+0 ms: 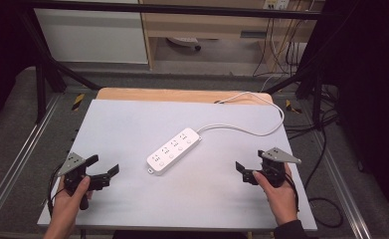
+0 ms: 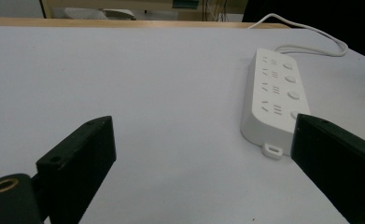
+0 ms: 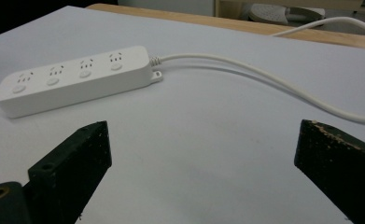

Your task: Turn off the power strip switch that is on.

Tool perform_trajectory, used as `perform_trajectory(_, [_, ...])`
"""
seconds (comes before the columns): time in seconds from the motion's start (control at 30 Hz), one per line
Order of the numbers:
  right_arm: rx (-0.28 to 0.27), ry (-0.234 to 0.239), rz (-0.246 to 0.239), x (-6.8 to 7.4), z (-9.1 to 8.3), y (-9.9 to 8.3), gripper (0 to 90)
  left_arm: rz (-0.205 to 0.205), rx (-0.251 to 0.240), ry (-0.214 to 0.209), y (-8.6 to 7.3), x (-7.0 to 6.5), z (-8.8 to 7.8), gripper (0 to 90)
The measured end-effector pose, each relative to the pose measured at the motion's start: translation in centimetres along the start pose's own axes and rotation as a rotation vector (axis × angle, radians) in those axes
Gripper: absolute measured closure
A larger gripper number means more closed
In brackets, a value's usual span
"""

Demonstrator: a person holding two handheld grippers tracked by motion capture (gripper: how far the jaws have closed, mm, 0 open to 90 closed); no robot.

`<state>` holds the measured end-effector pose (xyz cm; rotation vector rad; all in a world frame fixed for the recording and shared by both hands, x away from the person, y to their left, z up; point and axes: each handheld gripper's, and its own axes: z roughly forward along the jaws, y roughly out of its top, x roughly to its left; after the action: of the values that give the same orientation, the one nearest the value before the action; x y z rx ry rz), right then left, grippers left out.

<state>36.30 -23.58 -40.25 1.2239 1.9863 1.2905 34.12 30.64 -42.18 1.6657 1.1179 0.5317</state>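
A white power strip (image 1: 174, 150) with several sockets and buttons lies slantwise in the middle of the white table mat (image 1: 127, 124). Its white cable (image 1: 261, 130) loops right and back over the far edge. My left gripper (image 1: 104, 165) rests near the front left, open, nothing between its jaws; a hand holds it. My right gripper (image 1: 249, 160) sits at the front right, also open and empty. In the left gripper view the strip (image 2: 273, 93) lies ahead to the right of the gripper (image 2: 201, 154). In the right gripper view the strip (image 3: 73, 79) and cable (image 3: 264, 77) lie beyond the gripper (image 3: 203, 149).
A wooden tabletop edge (image 1: 182, 94) shows behind the mat. Black frame bars (image 1: 43, 74) and metal rails flank the table. Dark cables (image 1: 326, 149) trail on the floor at right. A cabinet (image 1: 92, 35) stands at the back.
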Motion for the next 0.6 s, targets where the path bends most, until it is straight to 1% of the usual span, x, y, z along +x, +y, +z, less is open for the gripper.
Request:
perform_trajectory(0.07, [0.002,-0.001,-0.009,0.2,0.4,0.6,3.2,-0.007,0.003,0.002,0.0,0.1,-0.1,6.0])
perform_trajectory(0.1, [-0.005,0.014,-0.004,0.4,0.9,1.2,2.6,-0.011,0.003,0.003,0.0,0.1,-0.1,5.9])
perform_trajectory(0.13, [-0.005,0.014,-0.004,0.4,0.9,1.2,2.6,-0.009,0.008,0.006,0.0,0.2,-0.1,5.9])
perform_trajectory(0.2, [-0.004,0.026,0.004,0.7,1.3,1.9,2.0,-0.017,0.014,0.004,-0.1,0.2,0.1,5.9])
perform_trajectory(0.27, [0.005,0.033,-0.015,1.1,1.9,2.7,2.5,-0.011,0.016,0.002,0.0,0.1,0.1,6.0])
perform_trajectory(0.33, [0.010,0.035,-0.016,1.2,2.0,2.9,2.8,-0.005,0.014,-0.001,-0.1,-0.1,0.0,6.0])
perform_trajectory(0.37, [0.014,0.034,-0.022,1.2,2.3,3.2,3.3,-0.006,0.013,0.000,-0.1,-0.1,-0.1,5.9])
perform_trajectory(0.43, [0.019,0.035,-0.018,1.3,2.7,3.7,3.7,0.002,0.018,-0.007,-0.1,-0.2,-0.2,6.0])
perform_trajectory(0.5, [0.002,0.030,-0.023,1.5,2.8,4.3,4.7,-0.001,0.016,-0.006,-0.1,-0.2,-0.1,6.0])
perform_trajectory(0.57, [-0.005,0.035,-0.022,1.6,3.0,4.8,5.2,-0.003,0.018,-0.003,-0.1,-0.3,0.0,6.2])
perform_trajectory(0.6, [-0.015,0.026,-0.017,1.7,3.2,5.3,6.2,-0.002,0.017,-0.007,-0.1,-0.4,0.0,6.2])
